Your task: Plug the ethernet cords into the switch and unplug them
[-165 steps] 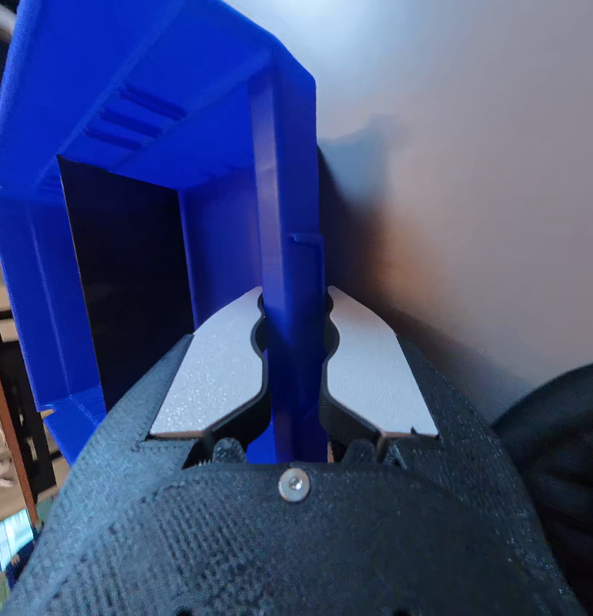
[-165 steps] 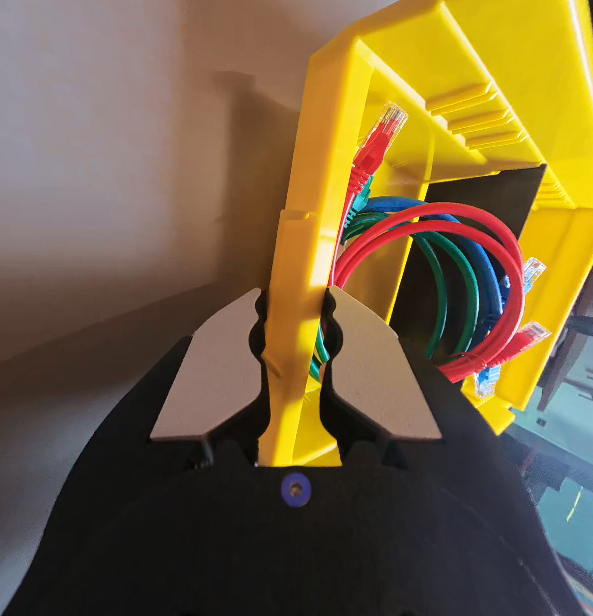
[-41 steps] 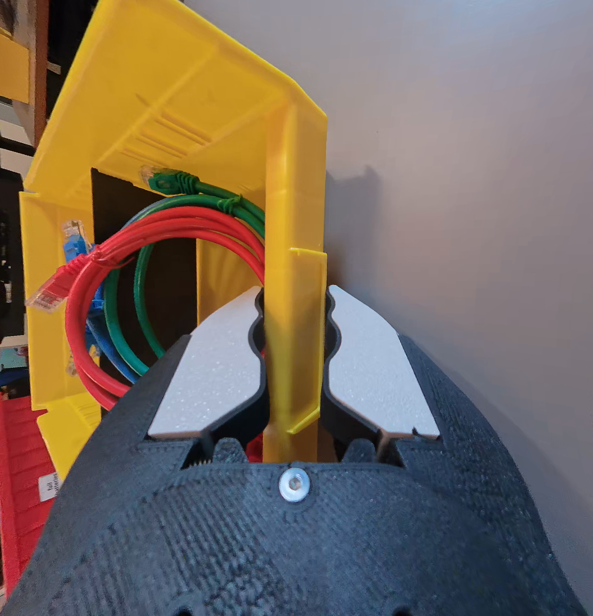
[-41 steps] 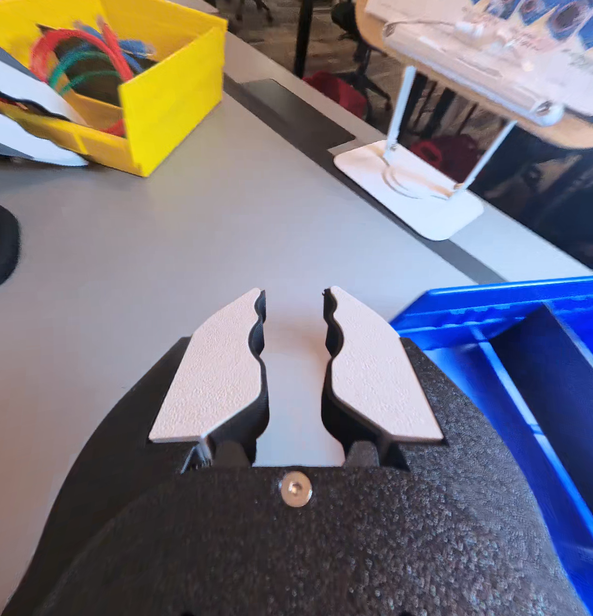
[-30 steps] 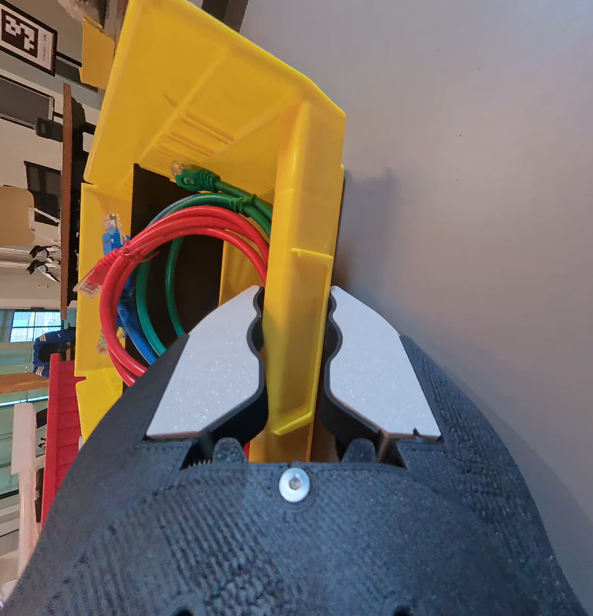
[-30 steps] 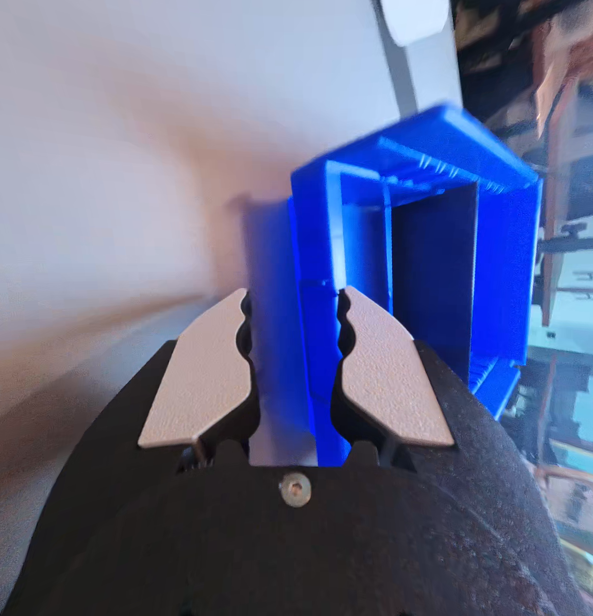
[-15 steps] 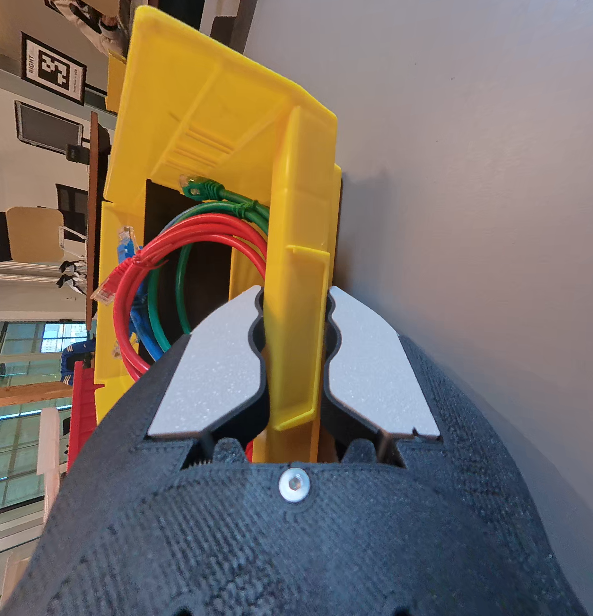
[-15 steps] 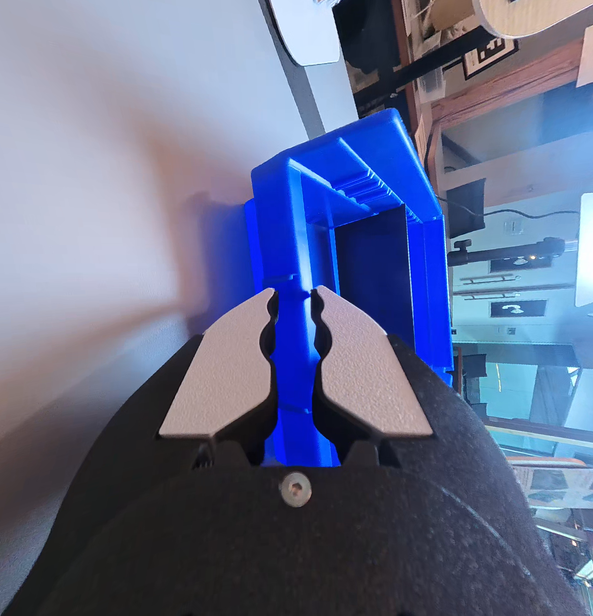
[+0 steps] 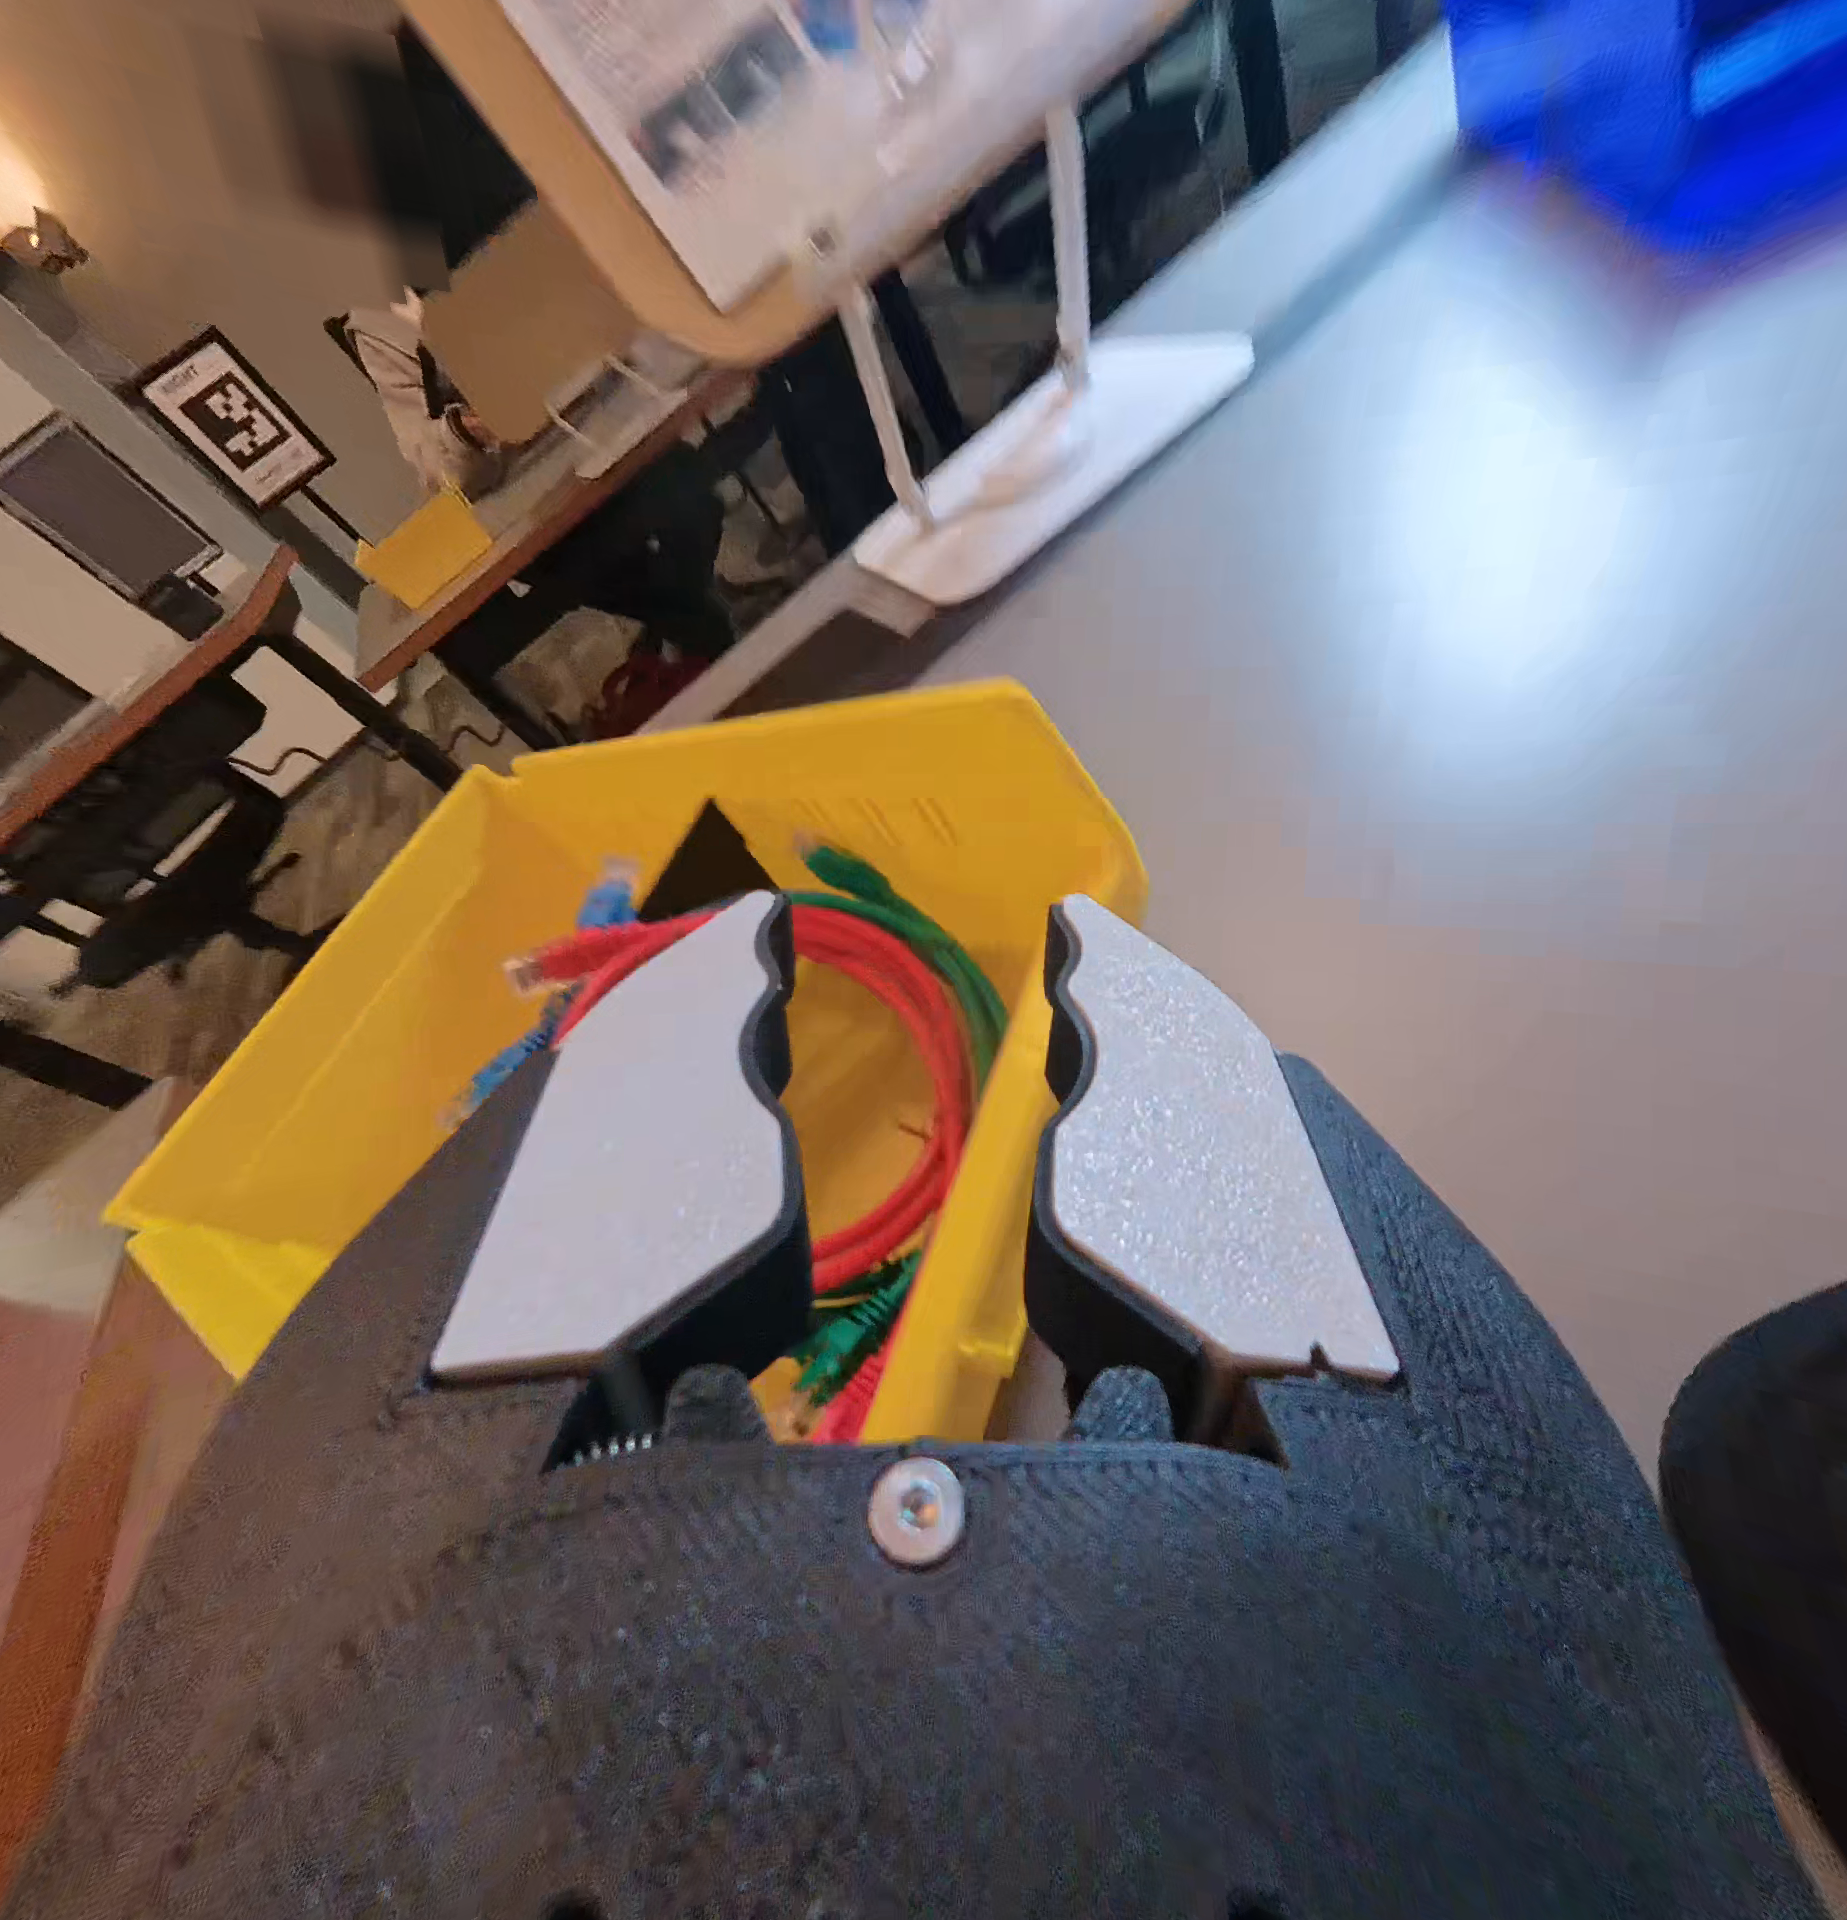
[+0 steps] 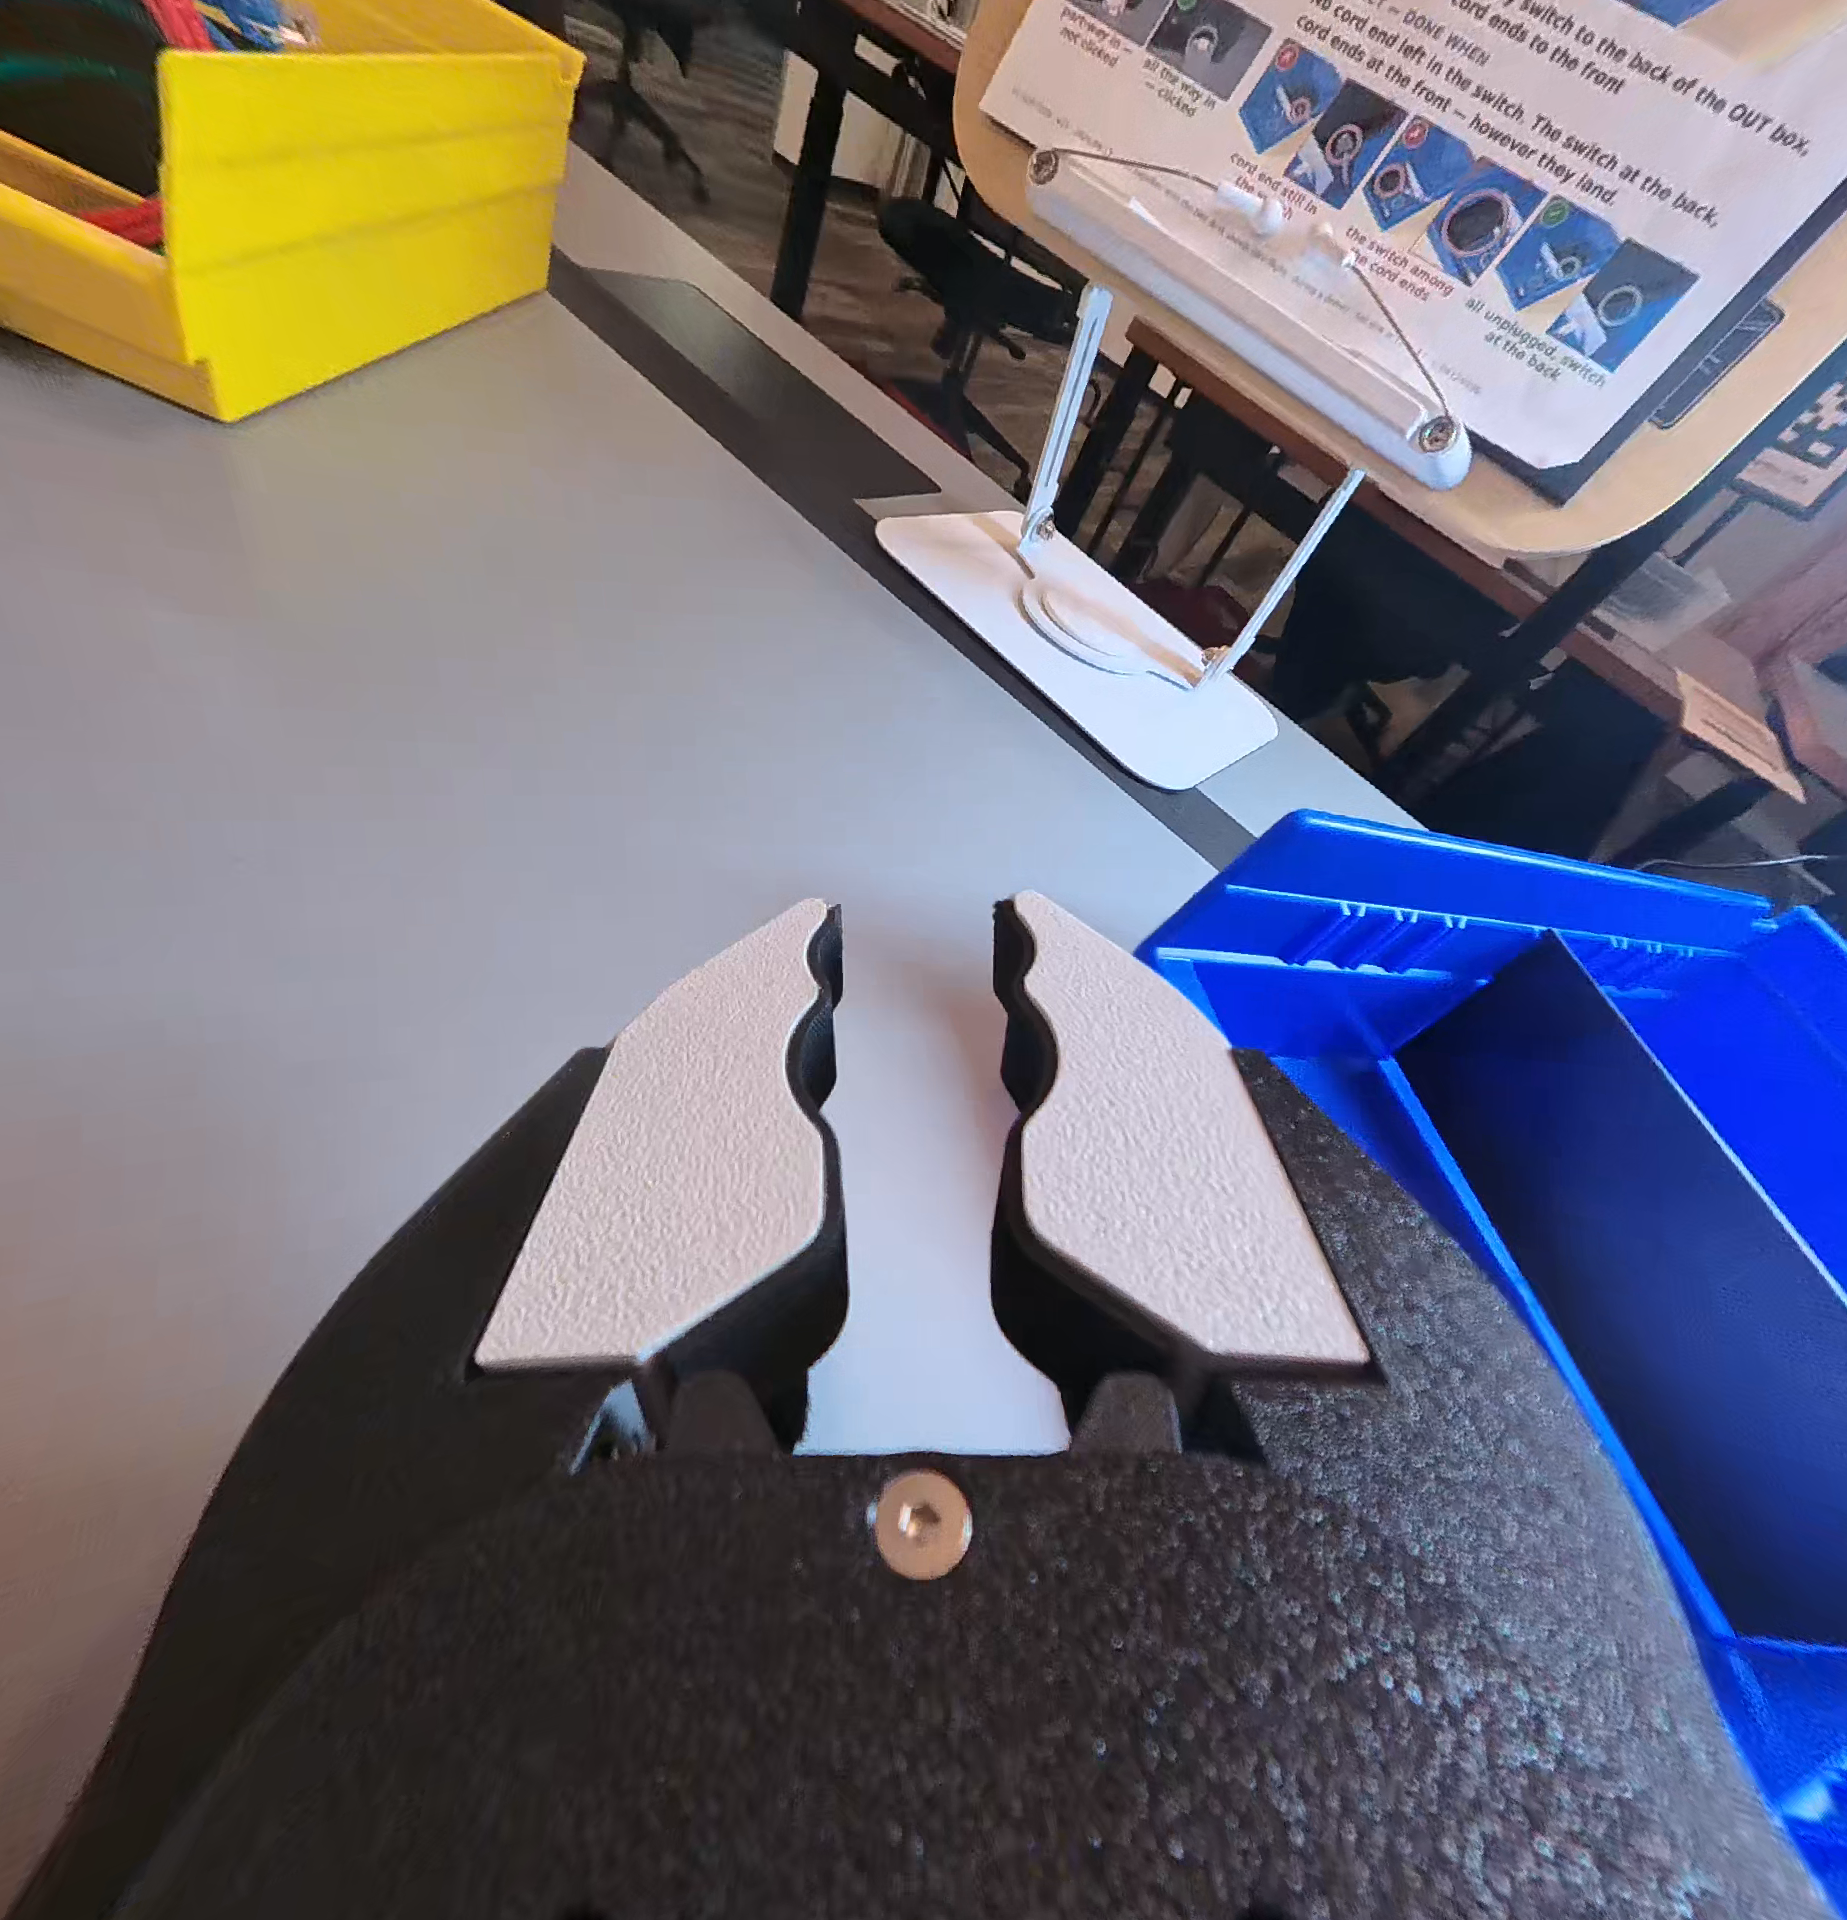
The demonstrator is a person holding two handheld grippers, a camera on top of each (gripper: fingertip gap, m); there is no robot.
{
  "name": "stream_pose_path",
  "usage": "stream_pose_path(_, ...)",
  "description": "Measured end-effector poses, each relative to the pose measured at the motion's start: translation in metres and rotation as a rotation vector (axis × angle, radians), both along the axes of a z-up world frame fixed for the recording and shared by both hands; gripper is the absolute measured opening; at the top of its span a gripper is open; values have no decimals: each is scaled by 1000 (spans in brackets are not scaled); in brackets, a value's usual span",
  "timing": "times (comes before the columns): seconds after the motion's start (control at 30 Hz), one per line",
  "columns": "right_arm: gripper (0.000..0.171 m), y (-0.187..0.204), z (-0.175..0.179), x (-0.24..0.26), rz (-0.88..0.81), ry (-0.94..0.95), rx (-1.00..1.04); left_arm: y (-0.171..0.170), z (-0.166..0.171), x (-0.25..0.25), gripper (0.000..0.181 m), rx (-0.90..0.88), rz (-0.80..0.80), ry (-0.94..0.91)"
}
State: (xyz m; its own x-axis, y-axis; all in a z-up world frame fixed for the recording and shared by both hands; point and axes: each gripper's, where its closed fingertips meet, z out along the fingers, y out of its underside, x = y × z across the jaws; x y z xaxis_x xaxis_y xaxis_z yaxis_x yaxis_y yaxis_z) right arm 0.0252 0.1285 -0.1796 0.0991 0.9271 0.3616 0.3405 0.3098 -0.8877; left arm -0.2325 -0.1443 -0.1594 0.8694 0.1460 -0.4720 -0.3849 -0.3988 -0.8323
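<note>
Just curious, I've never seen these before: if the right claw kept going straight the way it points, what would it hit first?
Probably only the bare grey table: the open right claw points past the blue bin on its right, roughly toward the white stand farther off, though depth is unclear.

The left tongs point(image 9: 917, 914) stood with their jaws spread wide and nothing clamped between them, the grey-faced fingers point(image 9: 638, 1164) angled forward and downward from the black textured body. The right tongs point(image 10: 917, 914) also had their jaws parted, by a narrower gap, and they too held nothing. Part of a dark rounded body showed at the lower right edge of the left wrist view, too blurred to identify.
</note>
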Motion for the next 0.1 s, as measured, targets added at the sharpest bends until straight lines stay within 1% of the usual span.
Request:
stream_pose_path(0.03,28,-2,-1,-1,8,6,-20,-2,16,-7,46,41,10,-48)
stream_pose_path(0.1,28,-5,-4,-4,25,9,-66,-6,39,-42,46,35,91,-79)
